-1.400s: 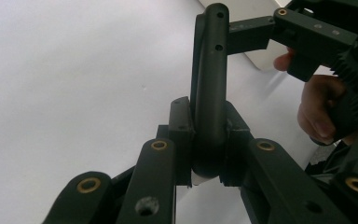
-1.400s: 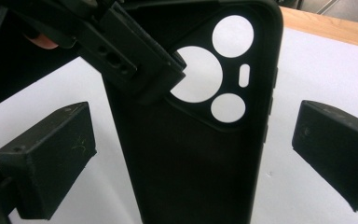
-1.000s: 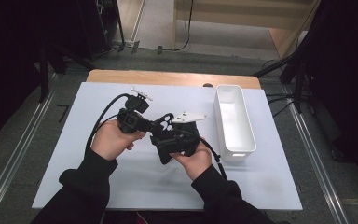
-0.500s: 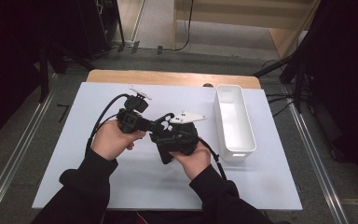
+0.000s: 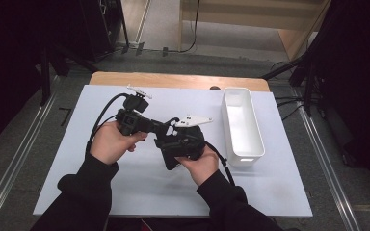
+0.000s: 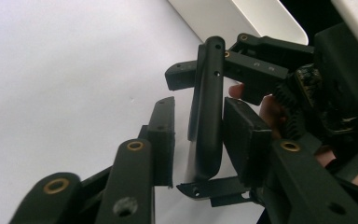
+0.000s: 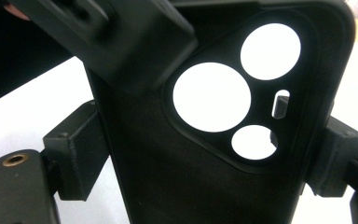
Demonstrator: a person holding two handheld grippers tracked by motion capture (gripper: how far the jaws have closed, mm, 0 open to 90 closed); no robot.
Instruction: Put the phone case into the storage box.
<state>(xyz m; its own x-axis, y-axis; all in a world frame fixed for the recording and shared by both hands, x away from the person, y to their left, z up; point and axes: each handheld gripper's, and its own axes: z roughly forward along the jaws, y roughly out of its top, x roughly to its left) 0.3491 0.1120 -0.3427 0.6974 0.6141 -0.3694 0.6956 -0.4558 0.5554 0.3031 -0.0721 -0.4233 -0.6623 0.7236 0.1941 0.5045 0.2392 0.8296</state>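
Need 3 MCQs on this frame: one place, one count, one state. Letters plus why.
1. Where does the white bin stand?
A. right side of the table
B. left side of the table
C. on the floor

2. How many round cutouts show in the black phone case?
A. one
B. three
C. five

3. How does the right gripper stand to the case?
A. open, away from it
B. shut with nothing between
C. shut on its two side edges

Key:
1 A: in the high view it sits at the right edge of the white table.
2 B: two large and one small in the right gripper view, plus one slot.
3 C: both pads press the case's sides.
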